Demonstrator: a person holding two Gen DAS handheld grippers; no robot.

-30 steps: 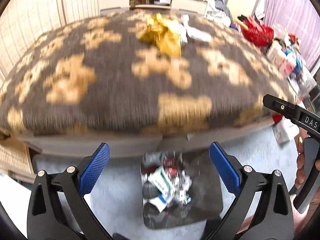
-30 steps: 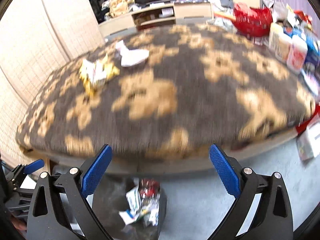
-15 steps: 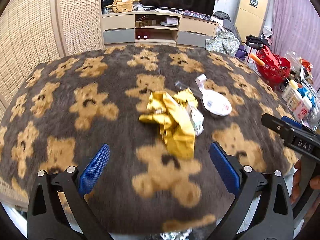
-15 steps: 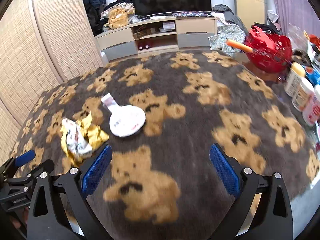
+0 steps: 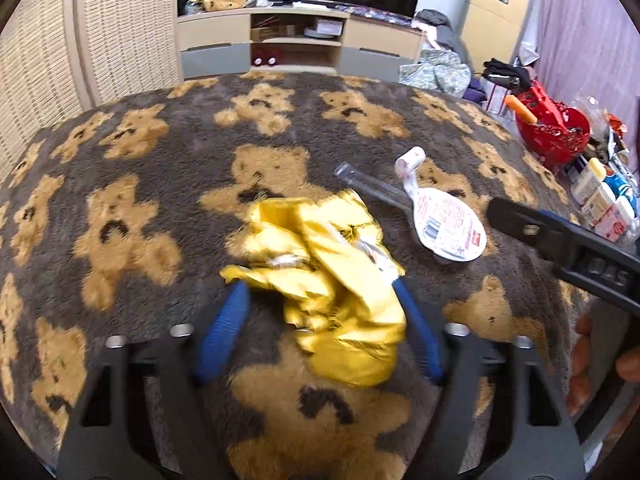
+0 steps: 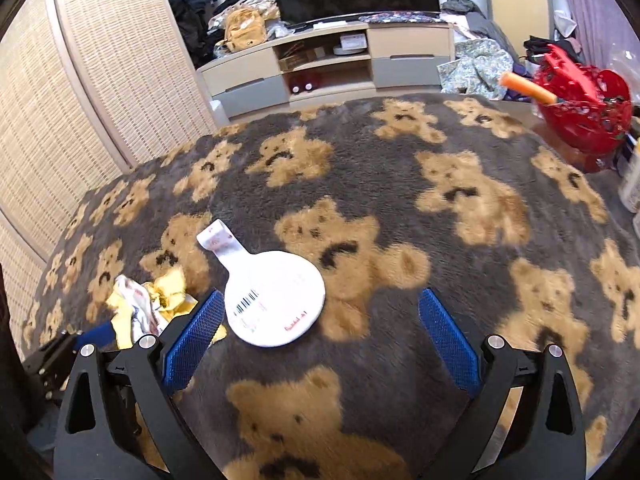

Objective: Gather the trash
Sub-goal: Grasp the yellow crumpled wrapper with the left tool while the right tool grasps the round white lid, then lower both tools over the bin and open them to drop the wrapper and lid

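A crumpled yellow wrapper lies on the bear-patterned blanket. My left gripper is open with its blue pads on either side of the wrapper, around it. A round white peel-off lid with a tab lies to the right, with a clear plastic tube beside it. In the right wrist view the lid lies just ahead of my open, empty right gripper, near its left pad; the wrapper is at the lower left.
A red basket and several bottles crowd the right side. A TV cabinet stands behind, a woven screen on the left. The right gripper's body reaches in at the left view's right edge.
Both grippers rose from the floor bin, over the blanket. The left one has come down around the yellow wrapper and narrowed; the right one has closed in on the white lid.
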